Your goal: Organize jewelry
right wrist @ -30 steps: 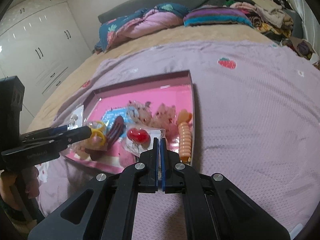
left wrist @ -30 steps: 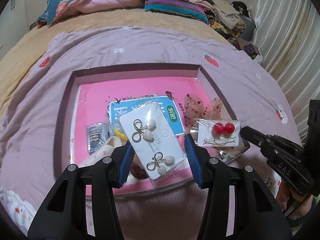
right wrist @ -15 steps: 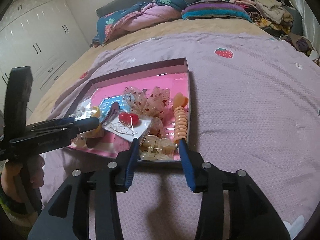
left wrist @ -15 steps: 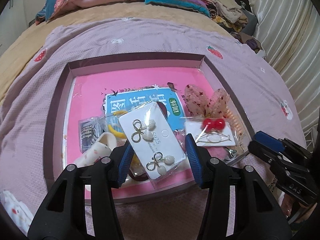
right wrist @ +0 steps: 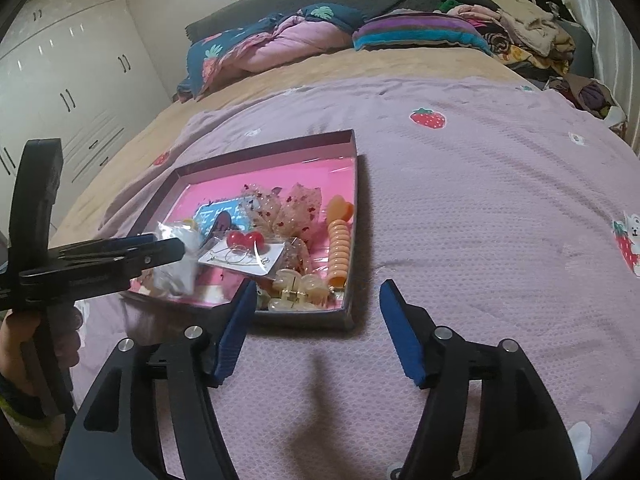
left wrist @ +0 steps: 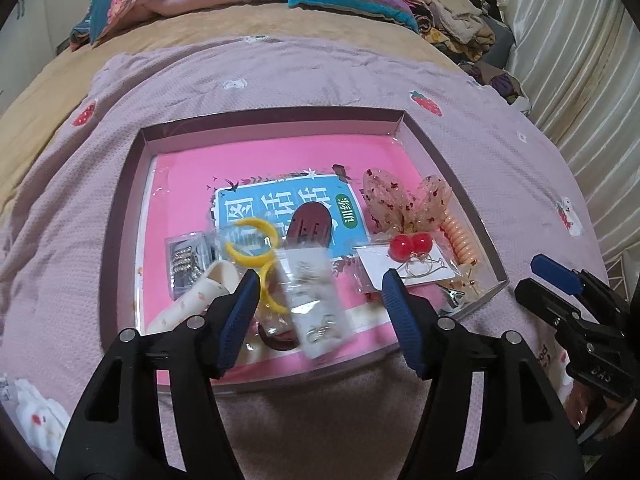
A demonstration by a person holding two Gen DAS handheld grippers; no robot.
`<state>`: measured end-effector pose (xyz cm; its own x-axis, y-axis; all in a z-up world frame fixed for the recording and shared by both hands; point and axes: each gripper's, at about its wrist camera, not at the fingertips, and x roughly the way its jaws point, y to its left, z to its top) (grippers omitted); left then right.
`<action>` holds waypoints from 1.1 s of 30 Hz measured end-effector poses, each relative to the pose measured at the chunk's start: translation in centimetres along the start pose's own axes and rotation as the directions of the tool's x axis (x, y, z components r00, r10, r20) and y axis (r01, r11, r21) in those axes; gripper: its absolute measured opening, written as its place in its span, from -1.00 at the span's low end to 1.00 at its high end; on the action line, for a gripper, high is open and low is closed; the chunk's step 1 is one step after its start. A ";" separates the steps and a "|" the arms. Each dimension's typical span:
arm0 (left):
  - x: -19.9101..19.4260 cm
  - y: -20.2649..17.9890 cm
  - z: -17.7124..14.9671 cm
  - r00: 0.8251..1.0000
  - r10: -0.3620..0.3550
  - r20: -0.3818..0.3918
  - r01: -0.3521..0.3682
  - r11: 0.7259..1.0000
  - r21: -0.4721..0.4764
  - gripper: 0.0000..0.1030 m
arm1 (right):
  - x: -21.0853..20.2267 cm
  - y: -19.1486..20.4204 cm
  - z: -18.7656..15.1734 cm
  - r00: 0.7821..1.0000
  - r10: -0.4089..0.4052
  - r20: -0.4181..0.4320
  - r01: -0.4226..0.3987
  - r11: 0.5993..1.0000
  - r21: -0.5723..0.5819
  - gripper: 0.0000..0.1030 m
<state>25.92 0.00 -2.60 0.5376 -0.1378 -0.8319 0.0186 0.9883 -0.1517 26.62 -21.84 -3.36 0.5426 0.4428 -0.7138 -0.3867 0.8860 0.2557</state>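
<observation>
Now the blurred earring card (left wrist: 316, 300) lies between opening left gripper (left wrist: 318, 304) fingers (untouched).

The left gripper (left wrist: 318, 300) hangs over the near edge of the pink tray (left wrist: 120, 216), its jaws opening — a blurred earring card (left wrist: 316, 300) sits loose between them. To the right lies the cherry earring card (left wrist: 408, 258); the right gripper (left wrist: 560, 276) is just outside the tray.

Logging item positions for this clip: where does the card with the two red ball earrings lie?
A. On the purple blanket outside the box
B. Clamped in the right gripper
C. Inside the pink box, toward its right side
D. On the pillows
C: the earring card lies inside the pink box, toward its right side.
</observation>
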 end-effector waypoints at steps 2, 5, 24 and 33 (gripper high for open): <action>-0.1 0.2 0.2 1.000 0.002 -0.003 -0.002 1.000 -0.004 0.10 | 0.0 -0.1 0.2 1.000 -0.005 0.002 0.005 1.000 0.001 0.28; -0.2 0.5 0.3 1.000 0.003 -0.006 -0.003 1.000 -0.011 0.12 | 0.1 -0.1 0.4 1.000 -0.009 0.000 0.009 1.000 -0.002 0.31; -2.8 2.7 0.9 0.998 0.023 0.050 -0.020 0.998 -0.052 0.61 | 1.5 2.5 2.0 1.000 -0.009 0.006 0.009 0.998 -0.059 0.76; -5.4 4.0 0.3 0.995 0.053 0.085 -0.045 0.995 -0.091 0.81 | -0.1 3.4 2.3 0.999 -0.009 0.031 0.011 0.998 -0.070 0.87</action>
<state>23.31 4.73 1.42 0.6078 -0.0795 -0.7901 -0.0820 0.9834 -0.1620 27.01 -18.54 -0.92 0.5689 0.4392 -0.6953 -0.4320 0.8790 0.2018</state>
